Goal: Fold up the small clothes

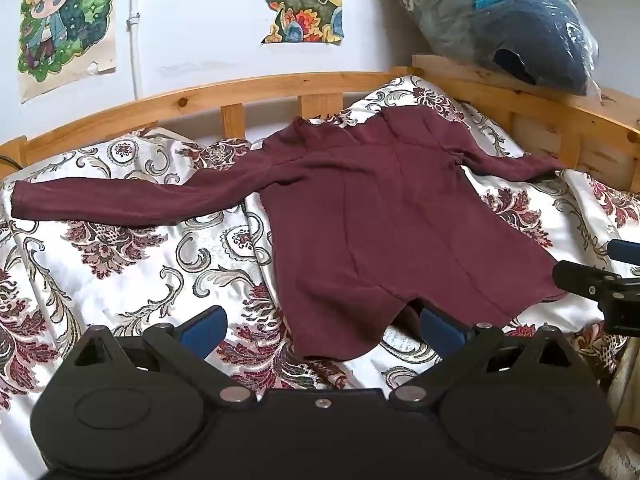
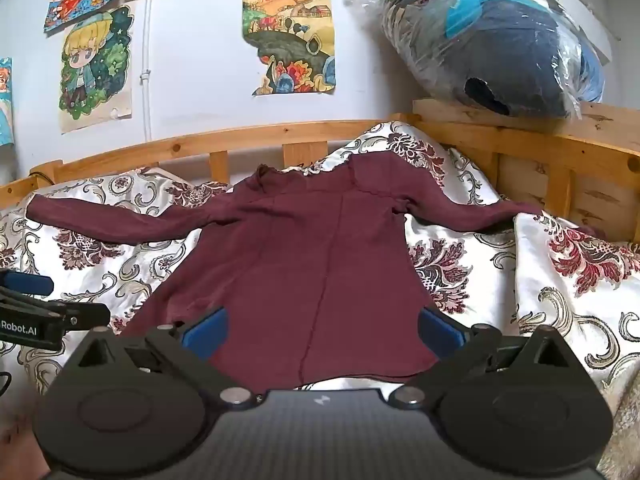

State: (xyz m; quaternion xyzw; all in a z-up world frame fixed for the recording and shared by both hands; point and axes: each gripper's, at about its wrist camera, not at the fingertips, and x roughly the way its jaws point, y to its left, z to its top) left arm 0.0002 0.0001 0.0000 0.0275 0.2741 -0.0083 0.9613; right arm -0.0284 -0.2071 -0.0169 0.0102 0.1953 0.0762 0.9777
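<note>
Tilting both downward, I hold my left hand-held gripper (image 1: 320, 330) and right hand-held gripper (image 2: 320, 330) wide open and empty over the hem of the maroon long-sleeved knit top (image 1: 372, 216), spread flat on the floral bedspread (image 1: 120, 264).

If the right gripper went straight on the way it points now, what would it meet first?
Most likely the maroon top: the open right gripper points down over its hem, nothing between. Depth is hard to judge.

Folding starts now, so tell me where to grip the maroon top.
Likely best: pinch the maroon top at its near hem, coming from the near edge. It lies flat with sleeves spread, and the open right gripper already straddles that hem.
</note>
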